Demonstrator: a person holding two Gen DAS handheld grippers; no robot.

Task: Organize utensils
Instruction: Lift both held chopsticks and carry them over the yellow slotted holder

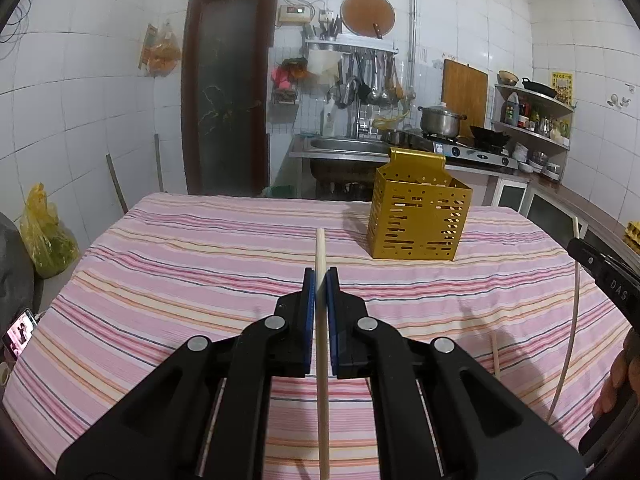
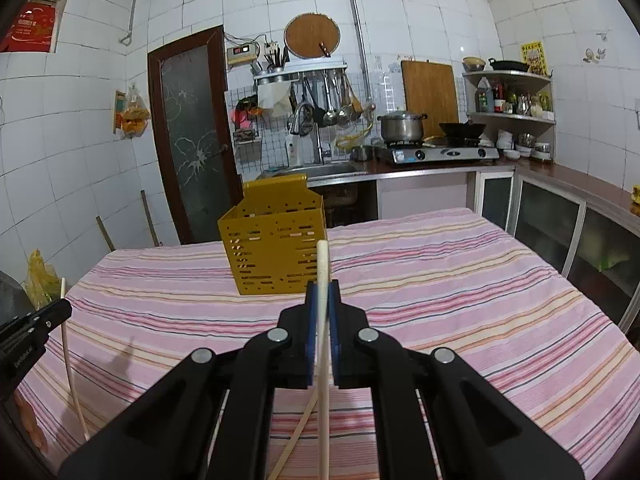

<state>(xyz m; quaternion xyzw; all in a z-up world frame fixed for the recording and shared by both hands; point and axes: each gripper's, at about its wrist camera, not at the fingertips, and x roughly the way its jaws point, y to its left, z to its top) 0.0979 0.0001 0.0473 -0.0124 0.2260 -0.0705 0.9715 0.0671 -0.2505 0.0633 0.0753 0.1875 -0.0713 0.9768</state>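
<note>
Wooden chopstick [image 1: 320, 256] sits clamped in the left hand-held gripper [image 1: 320, 280]; another chopstick [image 2: 322, 264] is pinched in the right hand-held gripper [image 2: 322, 292], above the bench [image 1: 180, 264] near the gold holder [image 1: 416, 220]. Light, stiff, likely slippery; mid-shaft hold seems best

The desk [image 1: 200, 264] has a pink striped cloth [image 1: 480, 288]. A yellow box [image 1: 416, 216] with holes stands on it.
</note>
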